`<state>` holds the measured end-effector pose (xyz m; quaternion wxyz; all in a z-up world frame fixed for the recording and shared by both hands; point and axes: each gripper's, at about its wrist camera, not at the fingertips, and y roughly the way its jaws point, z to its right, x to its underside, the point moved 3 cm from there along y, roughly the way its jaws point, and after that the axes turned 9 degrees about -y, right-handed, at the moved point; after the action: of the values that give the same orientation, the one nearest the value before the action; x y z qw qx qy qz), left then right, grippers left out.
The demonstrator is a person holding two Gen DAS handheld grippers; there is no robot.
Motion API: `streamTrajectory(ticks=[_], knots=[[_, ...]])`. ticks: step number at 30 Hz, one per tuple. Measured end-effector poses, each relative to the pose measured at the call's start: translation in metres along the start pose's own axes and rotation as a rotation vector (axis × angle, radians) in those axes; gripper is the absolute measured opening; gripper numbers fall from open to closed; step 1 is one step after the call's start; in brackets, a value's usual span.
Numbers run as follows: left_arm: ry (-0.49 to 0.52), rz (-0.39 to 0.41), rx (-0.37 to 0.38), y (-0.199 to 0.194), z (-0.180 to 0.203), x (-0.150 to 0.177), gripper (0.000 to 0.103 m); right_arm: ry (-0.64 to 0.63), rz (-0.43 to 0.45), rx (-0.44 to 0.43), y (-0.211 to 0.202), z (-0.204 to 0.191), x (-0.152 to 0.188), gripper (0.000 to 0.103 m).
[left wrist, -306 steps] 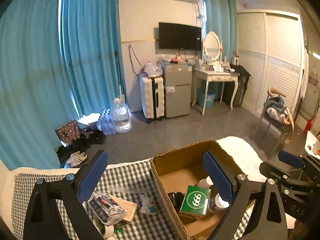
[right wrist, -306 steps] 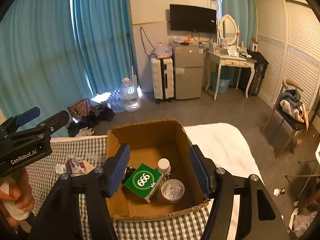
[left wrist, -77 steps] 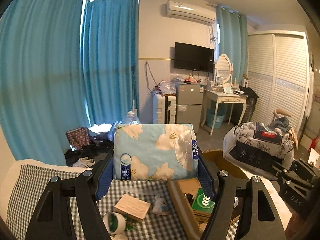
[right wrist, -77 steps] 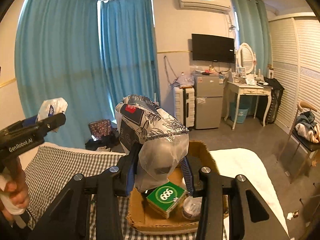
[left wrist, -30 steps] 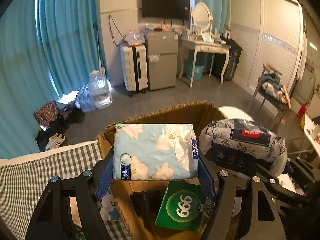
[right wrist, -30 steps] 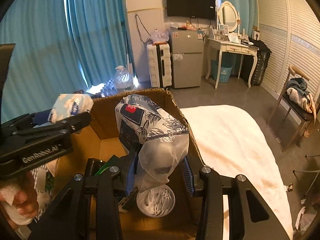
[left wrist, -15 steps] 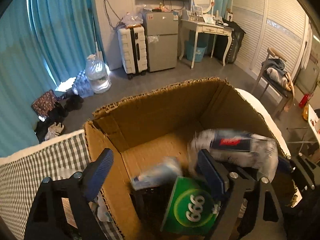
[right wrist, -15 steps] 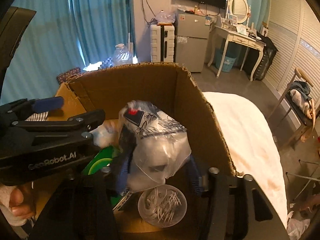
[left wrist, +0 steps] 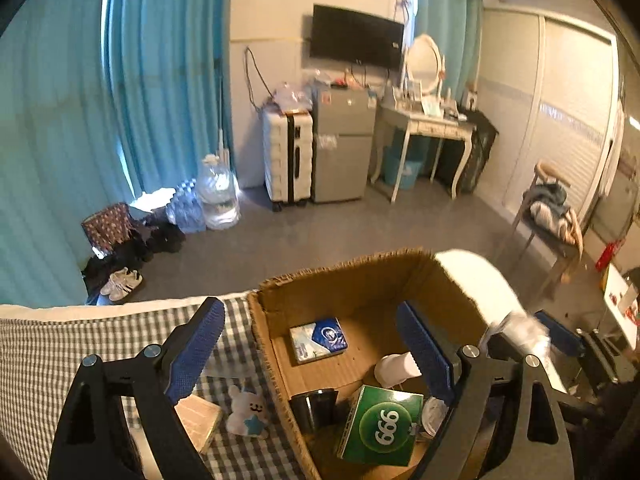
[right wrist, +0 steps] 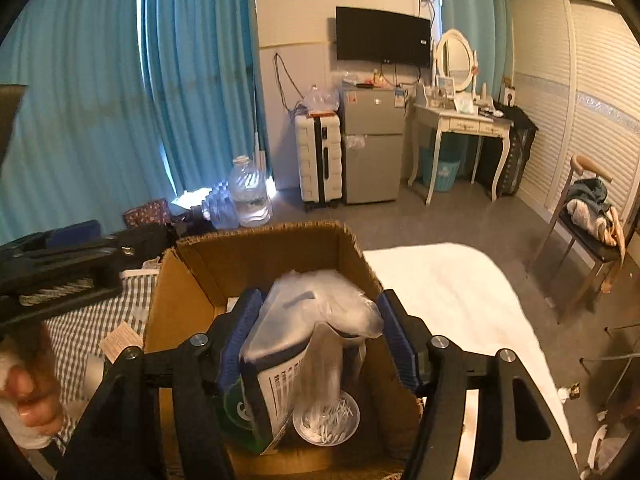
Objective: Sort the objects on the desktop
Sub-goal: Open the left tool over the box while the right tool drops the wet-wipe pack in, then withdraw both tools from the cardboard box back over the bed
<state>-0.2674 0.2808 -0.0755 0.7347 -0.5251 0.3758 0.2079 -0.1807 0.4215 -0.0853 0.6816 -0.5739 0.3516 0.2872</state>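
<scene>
Drop-off step over cardboard box. Left gripper wide apart, empty. Right gripper opening, plastic bag slipping out (blurred). Next: fetch plush toy on checkered cloth.

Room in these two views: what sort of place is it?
Most likely a lived-in bedroom: a dressing table with an oval mirror, a wall television, and a suitcase beside a small fridge.

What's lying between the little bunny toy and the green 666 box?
In the left wrist view, the cardboard box wall and a black cup inside it lie between the bunny toy and the green 666 box.
</scene>
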Motion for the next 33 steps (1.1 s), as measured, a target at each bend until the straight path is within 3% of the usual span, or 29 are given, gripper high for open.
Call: streamTrajectory(ticks=[4,9,12,17,21,33], knots=[[0.006,0.047,0.001,-0.036,-0.006,-0.008,0.092,-0.014,0.015,0.014,-0.012,-0.005,-0.003,0.065],[-0.012,0.099,0.003,-0.081,-0.019,-0.016,0.096,-0.052,0.03,0.027,-0.018,-0.014,-0.008,0.094],[-0.005,0.12,-0.014,-0.1,-0.025,-0.018,0.096,-0.061,0.0,0.043,-0.014,-0.017,-0.009,0.094],[-0.017,0.162,-0.027,-0.135,-0.04,-0.028,0.097,-0.031,0.023,-0.023,-0.037,-0.023,-0.018,0.094],[-0.035,0.195,-0.026,-0.161,-0.05,-0.03,0.1,-0.076,0.038,-0.017,-0.058,-0.038,-0.024,0.094],[-0.052,0.243,-0.05,-0.222,-0.084,-0.024,0.103,-0.074,0.138,-0.068,-0.126,-0.069,-0.051,0.103]])
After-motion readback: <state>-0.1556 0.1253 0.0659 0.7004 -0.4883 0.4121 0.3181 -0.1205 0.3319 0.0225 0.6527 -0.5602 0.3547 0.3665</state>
